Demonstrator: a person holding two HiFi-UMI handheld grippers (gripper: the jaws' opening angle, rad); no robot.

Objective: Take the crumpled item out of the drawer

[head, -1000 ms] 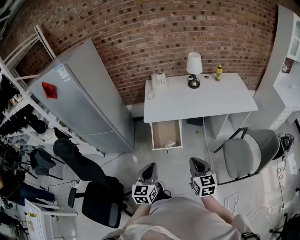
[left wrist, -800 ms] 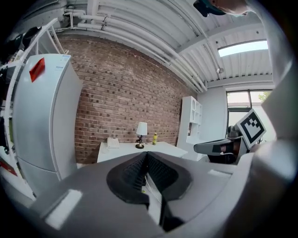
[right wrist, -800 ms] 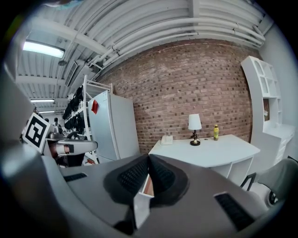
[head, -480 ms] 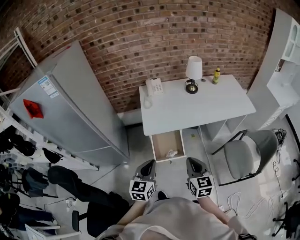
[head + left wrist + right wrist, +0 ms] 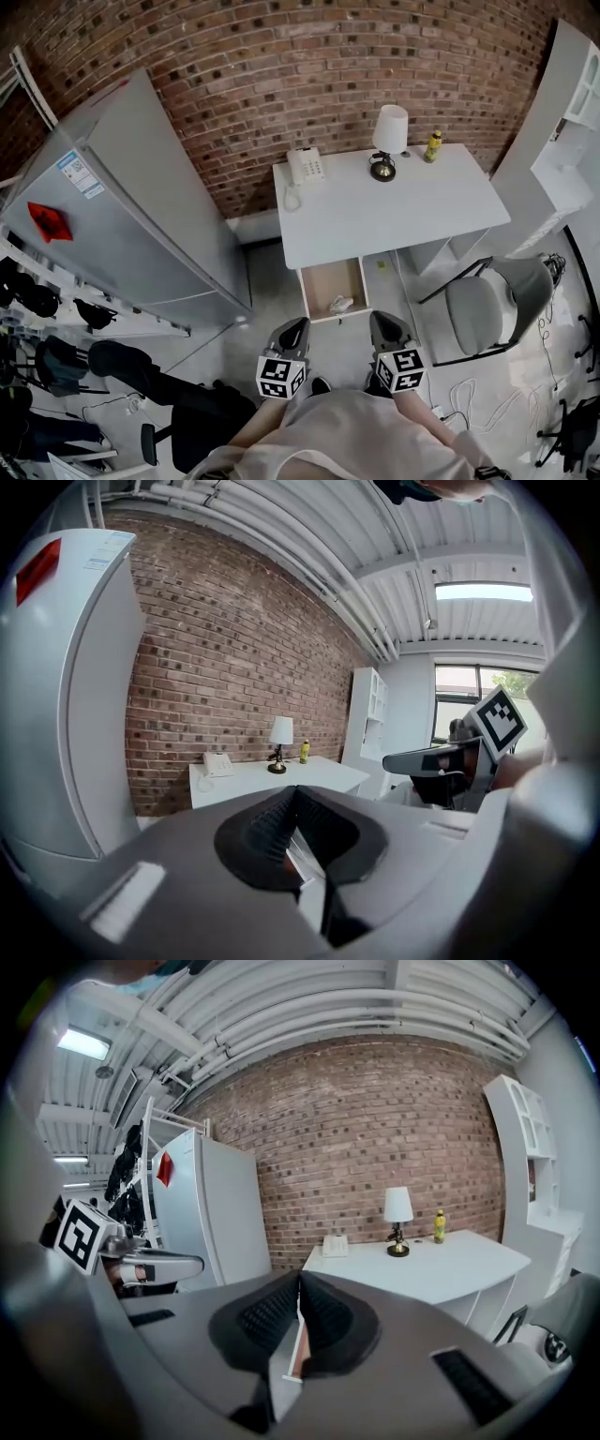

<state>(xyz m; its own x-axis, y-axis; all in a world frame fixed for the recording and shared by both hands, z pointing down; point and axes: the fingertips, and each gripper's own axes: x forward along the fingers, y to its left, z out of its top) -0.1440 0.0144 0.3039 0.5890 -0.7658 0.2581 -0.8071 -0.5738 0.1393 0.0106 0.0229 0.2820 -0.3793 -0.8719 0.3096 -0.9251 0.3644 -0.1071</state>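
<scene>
The white desk (image 5: 394,202) stands against the brick wall with its wooden drawer (image 5: 323,281) pulled open below the front edge. A small crumpled white item (image 5: 340,304) lies in the drawer's near right corner. My left gripper (image 5: 299,323) and right gripper (image 5: 379,319) are held side by side in front of my body, just short of the drawer and above the floor. Both are shut with nothing between the jaws, as the left gripper view (image 5: 296,791) and right gripper view (image 5: 299,1279) show. The drawer is hidden in both gripper views.
A lamp (image 5: 389,136), a yellow bottle (image 5: 434,145) and a white phone (image 5: 305,166) stand on the desk. A tall grey fridge (image 5: 122,206) is at left, a grey chair (image 5: 483,314) at right, a black office chair (image 5: 141,375) at lower left, white shelving (image 5: 567,141) at far right.
The head view has drawn nearer to the desk and drawer, and the fridge fills more of the left. Both grippers stay shut, side by side before my body.
</scene>
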